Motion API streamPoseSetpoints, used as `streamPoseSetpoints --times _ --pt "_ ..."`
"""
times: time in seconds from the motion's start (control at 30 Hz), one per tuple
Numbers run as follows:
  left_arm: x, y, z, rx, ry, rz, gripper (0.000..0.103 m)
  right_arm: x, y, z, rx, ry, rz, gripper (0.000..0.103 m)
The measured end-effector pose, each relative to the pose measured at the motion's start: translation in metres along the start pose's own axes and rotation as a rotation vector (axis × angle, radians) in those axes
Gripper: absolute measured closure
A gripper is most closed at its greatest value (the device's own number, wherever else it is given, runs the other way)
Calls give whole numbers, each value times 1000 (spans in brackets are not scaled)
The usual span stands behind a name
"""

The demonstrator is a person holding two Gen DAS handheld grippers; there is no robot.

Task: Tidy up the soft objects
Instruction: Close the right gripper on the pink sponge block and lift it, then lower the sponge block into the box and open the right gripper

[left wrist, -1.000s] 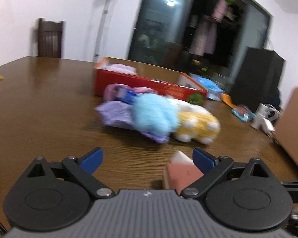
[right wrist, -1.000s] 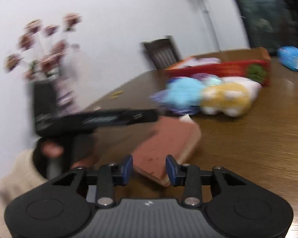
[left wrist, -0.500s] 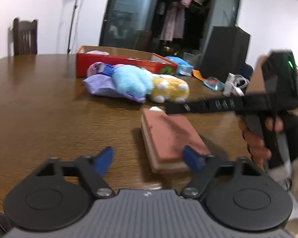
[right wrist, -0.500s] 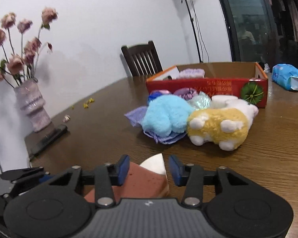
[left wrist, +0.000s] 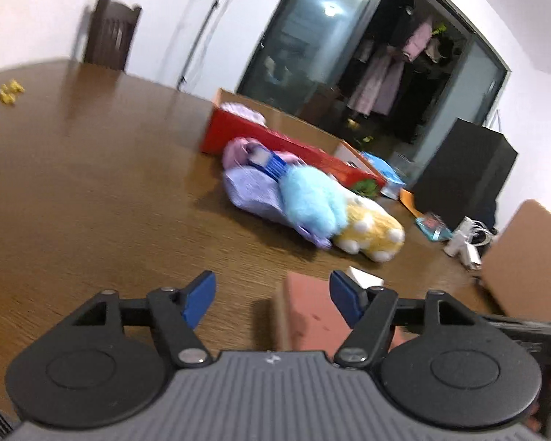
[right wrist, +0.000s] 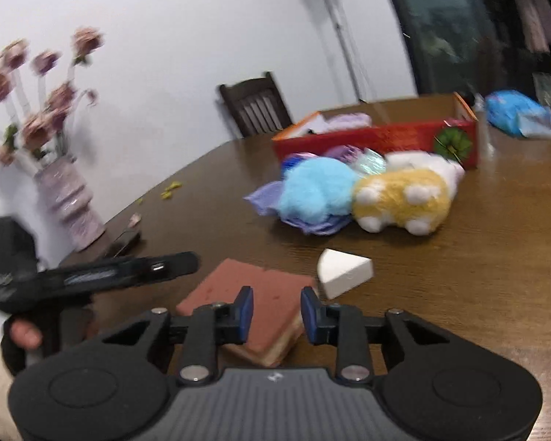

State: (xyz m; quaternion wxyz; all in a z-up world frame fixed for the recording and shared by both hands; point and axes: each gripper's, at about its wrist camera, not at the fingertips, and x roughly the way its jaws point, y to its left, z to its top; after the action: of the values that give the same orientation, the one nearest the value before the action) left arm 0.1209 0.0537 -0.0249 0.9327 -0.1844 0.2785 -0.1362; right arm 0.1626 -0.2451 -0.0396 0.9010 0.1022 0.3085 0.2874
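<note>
Lying just ahead of both your grippers, the brick-red sponge block (right wrist: 253, 294) is resting flat on the wooden table (left wrist: 92, 191), its long axis running away from you toward the pile of plush toys (right wrist: 356, 191) in front of the red box (right wrist: 374, 136). You are bringing the right gripper (right wrist: 276, 314) nearer to it: the block's near corner is sitting right between its fingers, which have just been narrowing but are not yet pressing on it. Your left gripper (left wrist: 272, 297) is standing wider apart after closing partway, with the block off toward its right finger (left wrist: 343, 296). Both tools are pointing gently downward. A white wedge (right wrist: 343, 272) is lying just beside the block's far end.
</note>
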Motion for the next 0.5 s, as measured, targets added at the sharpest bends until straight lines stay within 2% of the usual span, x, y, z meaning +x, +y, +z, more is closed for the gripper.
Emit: streamPoseSetpoints --times 0.03,0.07,0.1,0.13,0.27,0.37,0.5 --pt "1 0 -2 -9 22 -9 37 6 0 -2 16 12 10 74" --pt "6 0 -2 -23 47 -21 46 12 -1 -3 35 22 22 74" --pt "10 -1 -3 -35 69 -35 61 16 -2 -4 51 27 28 74" --pt "14 0 -3 -43 91 -57 67 19 -2 -5 65 26 39 74" --pt "15 6 2 -111 106 -92 69 21 1 -4 51 33 46 77" --pt "18 -1 26 -116 73 -131 69 12 0 20 40 -27 50 78" --pt "53 -27 107 -64 17 -190 69 7 -11 92 -44 -130 28 79"
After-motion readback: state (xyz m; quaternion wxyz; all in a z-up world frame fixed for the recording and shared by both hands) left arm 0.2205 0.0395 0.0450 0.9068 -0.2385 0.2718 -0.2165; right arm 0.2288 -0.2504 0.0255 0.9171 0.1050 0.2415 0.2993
